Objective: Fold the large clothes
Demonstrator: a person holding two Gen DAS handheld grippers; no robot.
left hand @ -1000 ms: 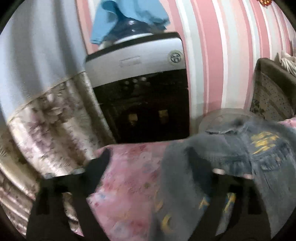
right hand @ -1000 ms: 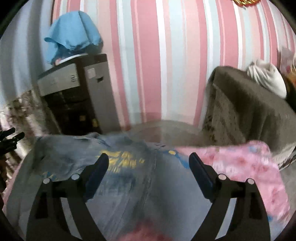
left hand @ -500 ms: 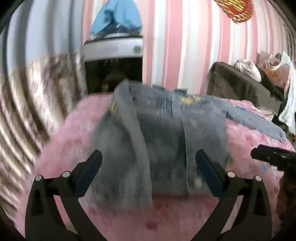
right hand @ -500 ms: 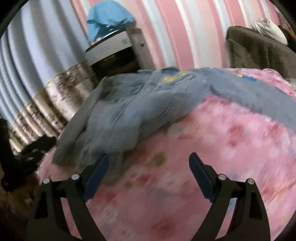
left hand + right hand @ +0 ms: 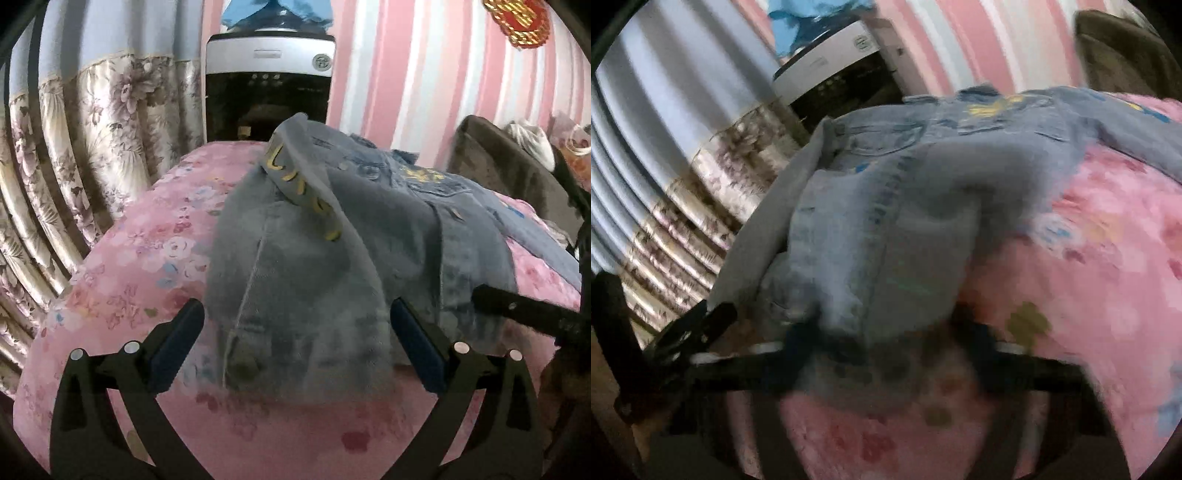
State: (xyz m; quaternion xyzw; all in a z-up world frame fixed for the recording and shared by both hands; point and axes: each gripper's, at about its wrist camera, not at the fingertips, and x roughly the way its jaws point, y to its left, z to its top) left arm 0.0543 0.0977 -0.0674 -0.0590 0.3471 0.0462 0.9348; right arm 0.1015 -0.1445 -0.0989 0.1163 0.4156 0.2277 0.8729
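Observation:
A grey-blue denim jacket (image 5: pixel 332 236) with yellow embroidery lies rumpled on a pink floral bedspread (image 5: pixel 140 266). My left gripper (image 5: pixel 297 347) is open, its fingers on either side of the jacket's near hem, just short of it. In the right wrist view the jacket (image 5: pixel 886 221) fills the middle, one sleeve trailing off to the right. My right gripper (image 5: pixel 886 350) is open, its blurred fingers straddling the jacket's near edge. The right gripper's black finger also shows in the left wrist view (image 5: pixel 524 310), and the left gripper shows in the right wrist view (image 5: pixel 687 332).
A white and black appliance (image 5: pixel 267 77) with blue cloth on top stands behind the bed. A floral curtain (image 5: pixel 74 155) hangs at left. A brown sofa (image 5: pixel 509 173) stands at right by the pink striped wall (image 5: pixel 406 74).
Both grippers have pulled back from the far side of the bed to the jacket's near hem. Both stayed open. The right wrist view is now tilted and blurred.

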